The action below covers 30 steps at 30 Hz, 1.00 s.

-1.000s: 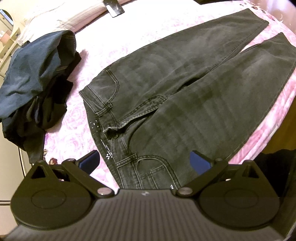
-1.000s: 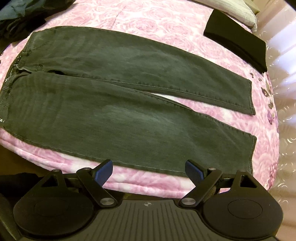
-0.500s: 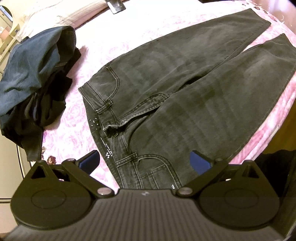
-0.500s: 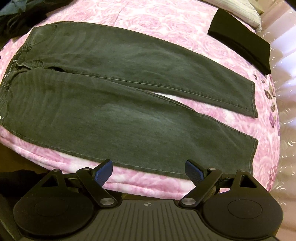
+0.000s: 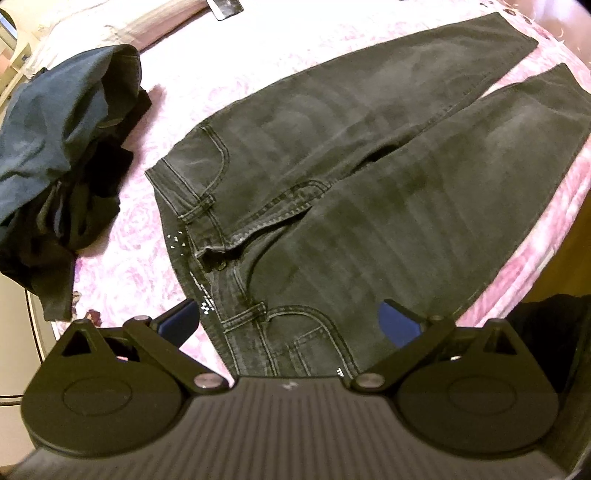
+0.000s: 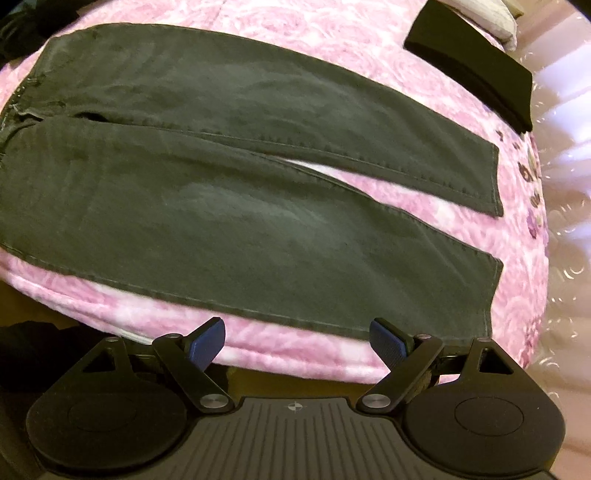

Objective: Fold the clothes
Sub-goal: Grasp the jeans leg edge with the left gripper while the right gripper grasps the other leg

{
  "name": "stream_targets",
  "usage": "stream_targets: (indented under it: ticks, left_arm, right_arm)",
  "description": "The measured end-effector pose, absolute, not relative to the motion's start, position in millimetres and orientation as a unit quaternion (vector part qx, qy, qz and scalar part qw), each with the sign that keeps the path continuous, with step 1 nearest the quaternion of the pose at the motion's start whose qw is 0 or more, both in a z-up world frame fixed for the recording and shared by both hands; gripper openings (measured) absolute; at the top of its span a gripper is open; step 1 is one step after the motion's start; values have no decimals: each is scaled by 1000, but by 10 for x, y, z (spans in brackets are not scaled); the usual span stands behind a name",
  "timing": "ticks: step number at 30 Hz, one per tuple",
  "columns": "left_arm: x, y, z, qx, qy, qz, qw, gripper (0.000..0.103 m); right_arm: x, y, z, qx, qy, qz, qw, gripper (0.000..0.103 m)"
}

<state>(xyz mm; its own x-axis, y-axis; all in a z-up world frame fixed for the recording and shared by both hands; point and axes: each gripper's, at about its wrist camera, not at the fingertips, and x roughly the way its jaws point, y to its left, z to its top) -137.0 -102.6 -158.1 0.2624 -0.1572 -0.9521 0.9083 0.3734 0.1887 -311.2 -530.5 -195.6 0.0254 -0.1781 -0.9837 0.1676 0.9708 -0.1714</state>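
Dark grey jeans (image 5: 354,206) lie spread flat, front up, on a pink rose-patterned bed (image 5: 122,266), legs apart. My left gripper (image 5: 291,325) is open and empty, hovering over the near end of the waistband and front pocket. In the right wrist view the two legs of the jeans (image 6: 236,206) run left to right, hems at the right. My right gripper (image 6: 297,341) is open and empty, just off the bed's front edge, below the near leg's outer seam.
A heap of dark blue and black clothes (image 5: 62,147) lies left of the jeans. A folded black garment (image 6: 476,62) lies at the far right of the bed (image 6: 517,295), near a pale pillow (image 6: 480,11). A dark flat object (image 5: 225,4) lies at the far edge.
My left gripper has drifted slightly, so the jeans and the heap sit a little lower and leftward in view. My right gripper has moved forward and down toward the near leg.
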Motion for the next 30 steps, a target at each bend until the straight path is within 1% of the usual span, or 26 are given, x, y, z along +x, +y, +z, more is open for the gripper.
stream_targets:
  ticks: [10,21,25,30]
  left_arm:
    - [-1262,-970,-1631,406,466,-394,680,102]
    - [-974,-906,-1643,403,448,-422,677,101]
    - [-812,-1111,-1667,404,428,-447,674,100]
    - [-459,-1643,-1683,416,388,-458,683,98]
  right_arm:
    - [-3042,-5223,-1991,-9,695,-117,709,88]
    - [-2564,-4918,-1963,-49,687,-98,718,88]
    - [-2452,-4998,-1867,-76,671,-99,730,88]
    - [-2290,-5406,-1810,-117,647,-89,749,88]
